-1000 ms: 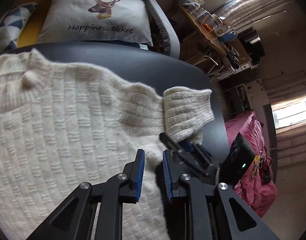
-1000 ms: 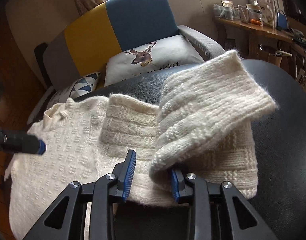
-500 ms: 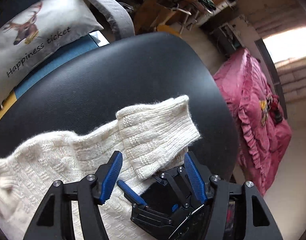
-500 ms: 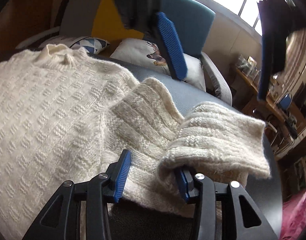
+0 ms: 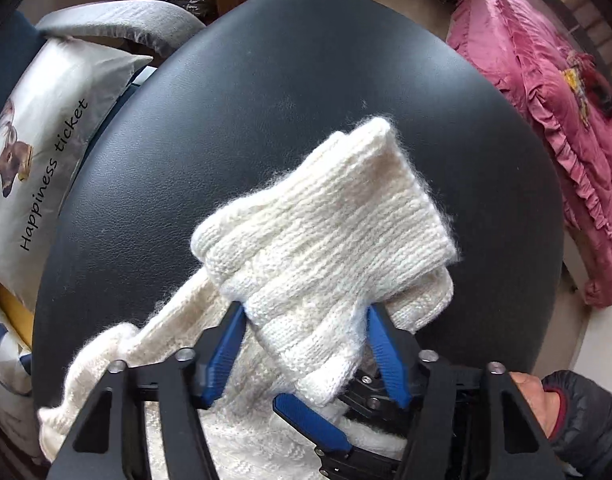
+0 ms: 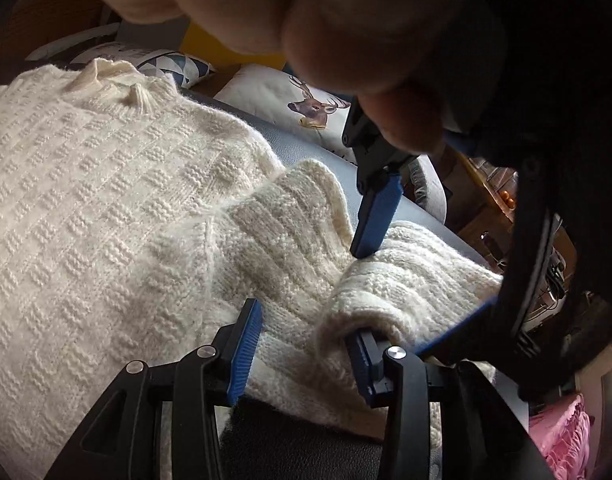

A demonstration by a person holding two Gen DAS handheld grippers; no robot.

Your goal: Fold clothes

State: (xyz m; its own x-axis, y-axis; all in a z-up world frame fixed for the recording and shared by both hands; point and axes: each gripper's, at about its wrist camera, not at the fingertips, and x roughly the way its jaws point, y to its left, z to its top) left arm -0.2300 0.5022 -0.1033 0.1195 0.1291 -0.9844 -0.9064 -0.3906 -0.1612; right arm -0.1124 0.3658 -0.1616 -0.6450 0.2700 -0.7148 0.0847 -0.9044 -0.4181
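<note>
We see the sweater [image 6: 106, 208] on the surface [image 5: 290, 92], its sleeve [image 5: 326, 240] folded between both claws, cushion [image 5: 38, 152] left.

Bare table [image 5: 306, 92] lies open beyond the sleeve [image 5: 330, 232]. The left gripper [image 6: 422, 284] crowds right above the right gripper [image 6: 302, 344].

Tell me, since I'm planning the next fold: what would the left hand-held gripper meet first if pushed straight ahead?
The sweater cuff: the left hand-held gripper is open around the folded sleeve, so wool comes first. Beyond it lies the black table, though depth is hard to judge.
</note>
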